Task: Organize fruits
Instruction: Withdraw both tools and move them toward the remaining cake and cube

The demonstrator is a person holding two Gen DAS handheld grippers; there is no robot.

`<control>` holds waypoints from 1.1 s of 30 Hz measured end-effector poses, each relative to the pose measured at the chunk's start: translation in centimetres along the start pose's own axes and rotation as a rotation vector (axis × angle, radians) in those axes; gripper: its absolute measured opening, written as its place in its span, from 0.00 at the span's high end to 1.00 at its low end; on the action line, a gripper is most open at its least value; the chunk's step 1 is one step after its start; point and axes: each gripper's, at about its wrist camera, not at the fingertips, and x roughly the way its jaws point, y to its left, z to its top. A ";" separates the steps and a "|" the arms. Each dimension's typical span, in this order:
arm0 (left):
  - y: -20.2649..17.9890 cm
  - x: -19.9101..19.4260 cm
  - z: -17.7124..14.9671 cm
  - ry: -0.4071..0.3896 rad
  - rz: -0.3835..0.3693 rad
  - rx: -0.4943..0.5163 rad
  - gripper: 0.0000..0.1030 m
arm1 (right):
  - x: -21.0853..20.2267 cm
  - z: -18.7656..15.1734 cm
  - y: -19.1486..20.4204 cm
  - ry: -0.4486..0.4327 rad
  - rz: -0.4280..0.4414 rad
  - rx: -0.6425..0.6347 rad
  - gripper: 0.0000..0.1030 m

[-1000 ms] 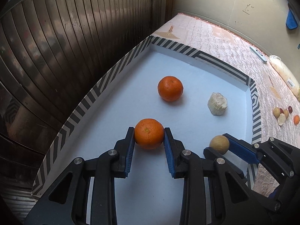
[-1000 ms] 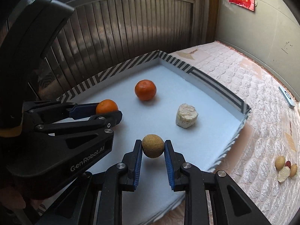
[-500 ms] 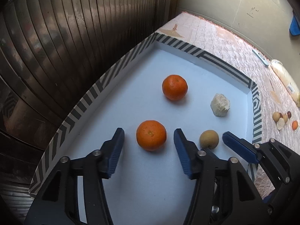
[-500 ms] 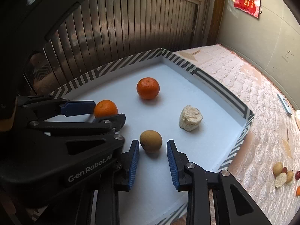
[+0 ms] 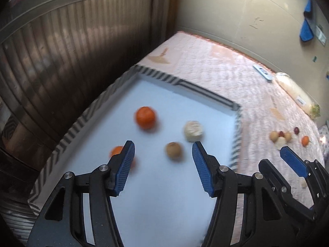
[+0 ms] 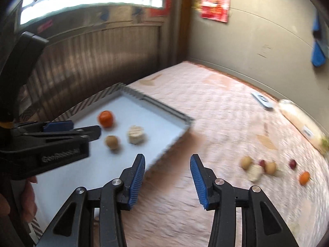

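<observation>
1. Left tongs [image 5: 163, 150] gape empty above the tray [image 5: 186, 85], having just been opening; an orange [image 5: 145, 117] rests inside.
2. Right tongs [image 6: 167, 164], likewise just opening, hold nothing.
3. Right of the tray, loose fruits [image 6: 258, 167] lie on the bed: small, round, likely roll-prone; pinch across their middles.

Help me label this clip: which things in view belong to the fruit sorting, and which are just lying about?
Job: striped tray, two oranges, brown fruit, pale lump, loose fruit pile.
Lying about: remote-like device, bagged item, red wall poster.
</observation>
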 end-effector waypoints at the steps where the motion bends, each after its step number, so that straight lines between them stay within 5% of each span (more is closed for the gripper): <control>1: -1.0 -0.2 0.1 -0.003 -0.018 0.013 0.43 | -0.5 -0.4 -1.2 -0.002 -0.029 0.023 0.56; 12: -14.8 -2.1 -1.4 -0.010 -0.211 0.231 0.43 | -6.9 -5.2 -14.6 0.010 -0.302 0.271 0.55; 18: -20.5 -2.7 -3.7 0.007 -0.254 0.319 0.43 | -10.4 -7.8 -19.7 -0.016 -0.383 0.367 0.55; 33: -24.6 -2.5 -5.5 0.019 -0.247 0.385 0.43 | -12.2 -10.6 -23.1 -0.013 -0.413 0.428 0.54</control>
